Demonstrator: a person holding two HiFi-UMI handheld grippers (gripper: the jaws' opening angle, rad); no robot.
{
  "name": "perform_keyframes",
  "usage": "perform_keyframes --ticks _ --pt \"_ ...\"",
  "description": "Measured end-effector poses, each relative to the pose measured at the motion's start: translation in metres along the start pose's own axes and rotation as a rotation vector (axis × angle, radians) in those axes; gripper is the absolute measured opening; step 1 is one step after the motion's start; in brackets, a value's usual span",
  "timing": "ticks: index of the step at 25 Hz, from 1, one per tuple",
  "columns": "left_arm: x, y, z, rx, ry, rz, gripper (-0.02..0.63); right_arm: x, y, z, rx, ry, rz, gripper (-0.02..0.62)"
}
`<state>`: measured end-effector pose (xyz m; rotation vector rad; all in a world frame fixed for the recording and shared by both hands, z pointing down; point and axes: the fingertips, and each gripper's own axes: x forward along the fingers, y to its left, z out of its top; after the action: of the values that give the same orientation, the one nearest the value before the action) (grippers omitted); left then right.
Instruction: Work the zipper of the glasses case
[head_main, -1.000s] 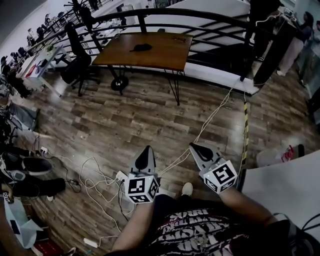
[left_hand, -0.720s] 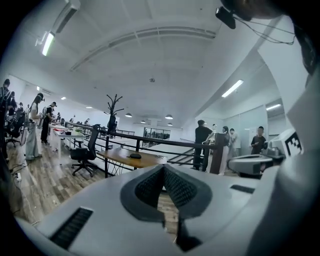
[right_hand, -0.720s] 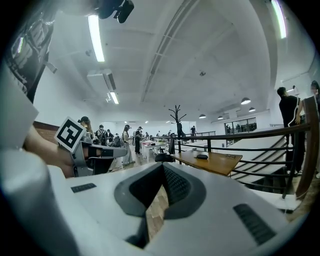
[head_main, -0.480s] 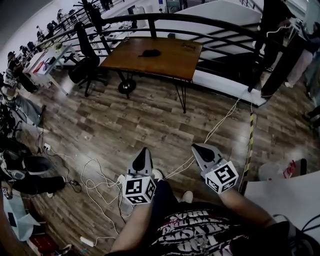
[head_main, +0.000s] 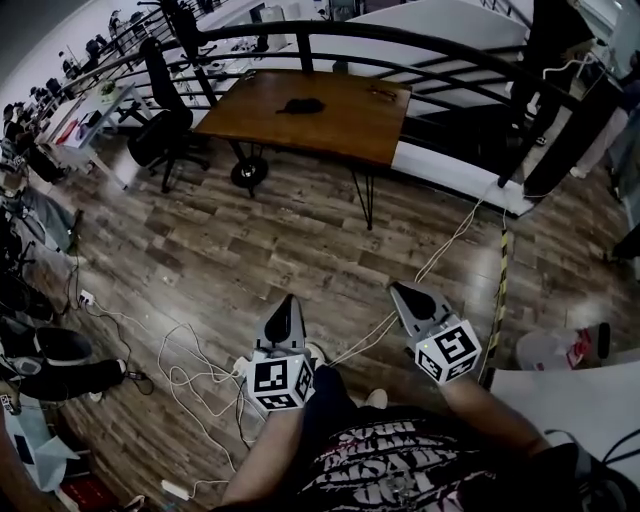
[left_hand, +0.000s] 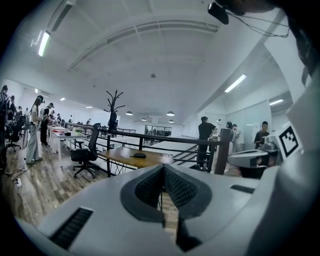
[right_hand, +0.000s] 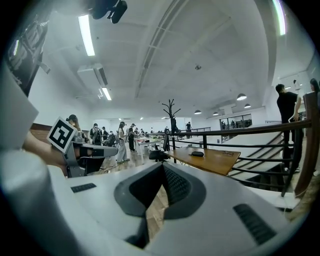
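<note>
The glasses case (head_main: 300, 105) lies dark on the wooden table (head_main: 345, 125) up at twelve o'clock, against the black railing (head_main: 306, 50) and well apart from both grippers. The left gripper (head_main: 286, 302) and the right gripper (head_main: 402, 292) have their jaws pressed together on nothing, held out over the plank floor (head_main: 250, 240). White cables (head_main: 178, 378) sprawl at eight o'clock, and an office chair (head_main: 158, 140) stands at ten.

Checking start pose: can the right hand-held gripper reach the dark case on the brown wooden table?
Probably not: the right hand-held gripper is far from the dark case on the brown wooden table. Open plank floor lies between; nothing blocks.
</note>
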<state>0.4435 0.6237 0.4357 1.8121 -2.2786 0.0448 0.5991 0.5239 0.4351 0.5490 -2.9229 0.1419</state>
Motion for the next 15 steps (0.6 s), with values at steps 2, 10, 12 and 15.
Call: perform_keyframes --ticks 2,10,12,15 --pt "0.012 0.015 0.001 0.005 0.006 0.002 0.006 0.018 -0.003 0.003 0.0 0.002 -0.005 -0.008" --pt "0.065 0.096 0.013 -0.004 0.02 -0.004 0.006 0.108 0.008 0.014 0.004 0.023 0.015 -0.008" --pt "0.076 0.113 0.018 -0.007 0.015 -0.013 0.006 0.129 0.012 0.016 0.004 0.027 0.019 -0.008" --pt "0.094 0.136 0.029 -0.01 0.007 -0.029 0.006 0.158 0.016 0.03 -0.012 0.019 0.017 -0.008"
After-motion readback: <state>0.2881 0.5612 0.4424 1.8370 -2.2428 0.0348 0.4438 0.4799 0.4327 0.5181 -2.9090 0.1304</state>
